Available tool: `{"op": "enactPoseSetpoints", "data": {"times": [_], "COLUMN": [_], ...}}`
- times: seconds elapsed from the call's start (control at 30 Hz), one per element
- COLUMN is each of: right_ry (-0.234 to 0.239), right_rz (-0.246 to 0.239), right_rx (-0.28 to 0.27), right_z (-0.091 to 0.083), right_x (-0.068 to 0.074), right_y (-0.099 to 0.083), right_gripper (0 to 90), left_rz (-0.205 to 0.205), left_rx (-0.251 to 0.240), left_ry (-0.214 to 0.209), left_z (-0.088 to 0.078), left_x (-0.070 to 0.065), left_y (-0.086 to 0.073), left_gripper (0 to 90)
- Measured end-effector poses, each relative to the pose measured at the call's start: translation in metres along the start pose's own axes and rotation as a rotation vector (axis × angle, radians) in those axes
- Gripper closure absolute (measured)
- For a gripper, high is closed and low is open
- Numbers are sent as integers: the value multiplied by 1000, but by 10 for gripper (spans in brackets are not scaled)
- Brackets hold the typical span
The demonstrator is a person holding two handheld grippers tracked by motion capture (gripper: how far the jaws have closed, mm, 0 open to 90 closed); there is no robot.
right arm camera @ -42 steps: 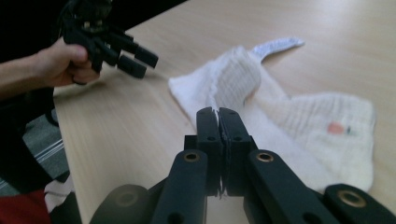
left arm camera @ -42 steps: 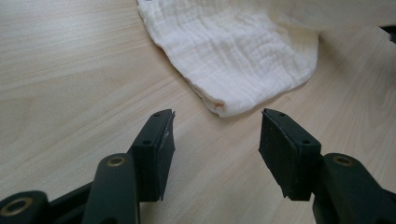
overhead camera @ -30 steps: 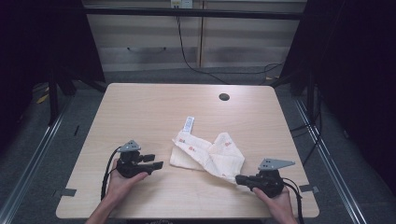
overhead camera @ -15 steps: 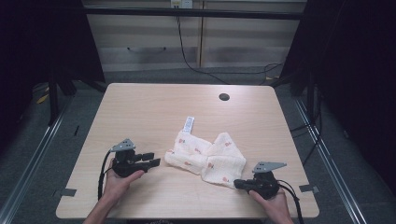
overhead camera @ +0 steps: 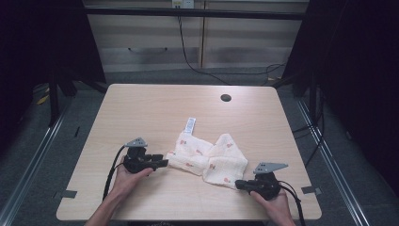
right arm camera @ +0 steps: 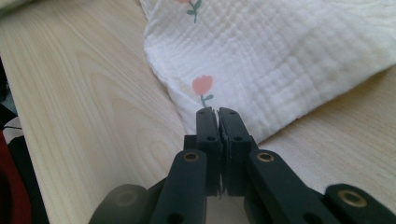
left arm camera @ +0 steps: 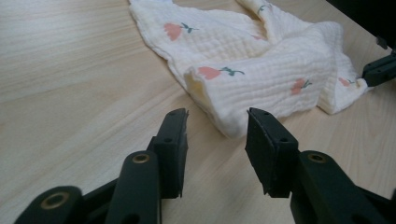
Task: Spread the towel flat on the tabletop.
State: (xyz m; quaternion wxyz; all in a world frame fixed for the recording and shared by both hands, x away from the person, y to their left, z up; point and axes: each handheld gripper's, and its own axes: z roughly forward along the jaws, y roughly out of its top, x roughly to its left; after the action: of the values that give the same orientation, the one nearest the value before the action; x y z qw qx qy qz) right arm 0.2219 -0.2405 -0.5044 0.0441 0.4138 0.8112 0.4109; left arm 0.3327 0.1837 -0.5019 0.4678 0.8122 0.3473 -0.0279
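cloth lies between two grippers, one pinching, one half spread

the cloth (overhead camera: 207, 158), white with small pink flowers, lies crumpled on the table (overhead camera: 155, 108) between the two tools. the right gripper (overhead camera: 238, 184) has its jaws pressed together on the cloth's near corner; in the right gripper view the fabric edge (right arm camera: 219, 105) runs right into the closed tips, and the rest of the cloth (right arm camera: 289, 56) spreads out ahead of them and off to their right. to the left of those jaws is bare wood.

the left gripper (overhead camera: 164, 163) sits just beside the opposite end of the cloth. its jaws stand partly spread and have just been closing. in the left gripper view (left arm camera: 215, 135) a folded corner of the cloth (left arm camera: 261, 79) reaches down into the gap between the two pads (left arm camera: 173, 140), but neither pad presses on it. past that fold the cloth heaps up in thick ridges, and at its far end the tips of the right gripper (left arm camera: 380, 70) show, touching the fabric.

a white label (overhead camera: 189, 125) sticks out from the cloth's far edge, ahead of the left gripper. further beyond both tools a round dark hole (overhead camera: 226, 98) sits in the tabletop, well apart from the cloth. nothing lies between either tool and the cloth. cables (overhead camera: 112, 172) trail back from each gripper toward the person's hands (overhead camera: 126, 178).
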Motion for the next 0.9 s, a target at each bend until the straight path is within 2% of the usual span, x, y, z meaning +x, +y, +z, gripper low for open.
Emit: {"op": "enactPoseSetpoints", "data": {"times": [0.13,0.17,0.33,0.47,0.53,0.67,0.77,0.9], "right_ry": [4,3,-1,-2,1,17,7,-11], "right_rz": [-6,-6,-4,-4,-3,2,-8,-32], "right_rx": [-5,-3,-1,-1,-4,-59,-115,-178], "right_z": [1,1,1,1,0,-10,-22,-38], "right_x": [-1,-1,0,0,1,4,3,2], "right_y": [0,1,1,1,1,7,19,40], "right_gripper": [882,881,881,880,881,883,885,886], "left_rz": [0,-6,32,38,46,56,52,50], "left_rx": [17,13,29,29,14,-33,-64,-112], "left_ry": [9,-1,-24,-32,-32,-36,-13,-5], "left_z": [7,9,12,11,6,-12,-28,-44], "left_x": [1,2,-5,-8,-9,-12,-9,-10], "left_y": [3,4,6,7,9,14,18,30], "left_gripper": [616,634,831,867,868,869,870,872]}}
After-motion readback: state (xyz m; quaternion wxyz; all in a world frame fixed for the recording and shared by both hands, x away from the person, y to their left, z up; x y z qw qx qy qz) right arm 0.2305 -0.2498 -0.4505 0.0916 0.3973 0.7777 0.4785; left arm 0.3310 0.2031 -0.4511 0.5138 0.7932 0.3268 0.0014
